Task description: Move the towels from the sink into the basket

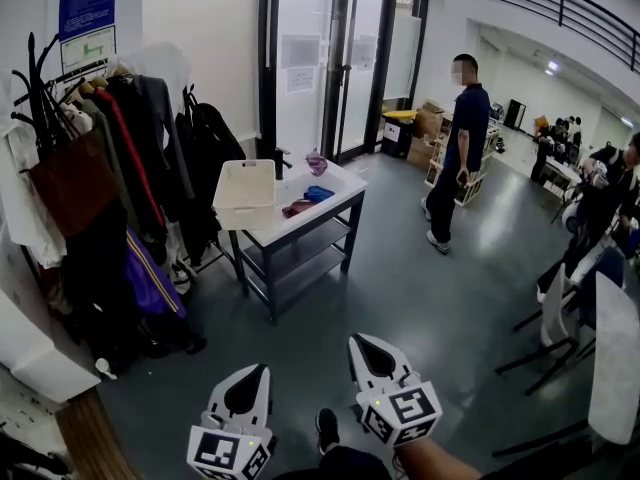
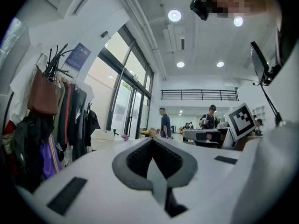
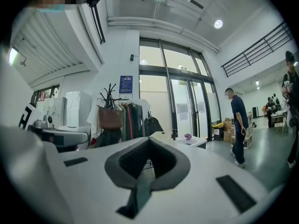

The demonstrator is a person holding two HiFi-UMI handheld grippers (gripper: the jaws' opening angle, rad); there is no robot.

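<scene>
A white sink table point(image 1: 340, 196) stands across the room by the glass doors. A dark red towel point(image 1: 297, 208) and a blue towel point(image 1: 319, 194) lie in its basin, with a purple item point(image 1: 316, 162) at the far end. A white basket point(image 1: 245, 193) sits on the table's left end. My left gripper point(image 1: 256, 373) and right gripper point(image 1: 362, 343) are low in the head view, far from the table, both shut and empty. The left gripper point(image 2: 152, 140) faces the basket point(image 2: 103, 139). Past the right gripper point(image 3: 149, 139) I see the basket point(image 3: 159, 135) and the sink point(image 3: 198, 140).
A coat rack point(image 1: 100, 168) loaded with jackets and bags stands left of the table. A person point(image 1: 460, 148) stands on the grey floor to its right. Chairs and a table point(image 1: 575, 318) with more people are at the right edge. My shoe point(image 1: 327, 428) shows between the grippers.
</scene>
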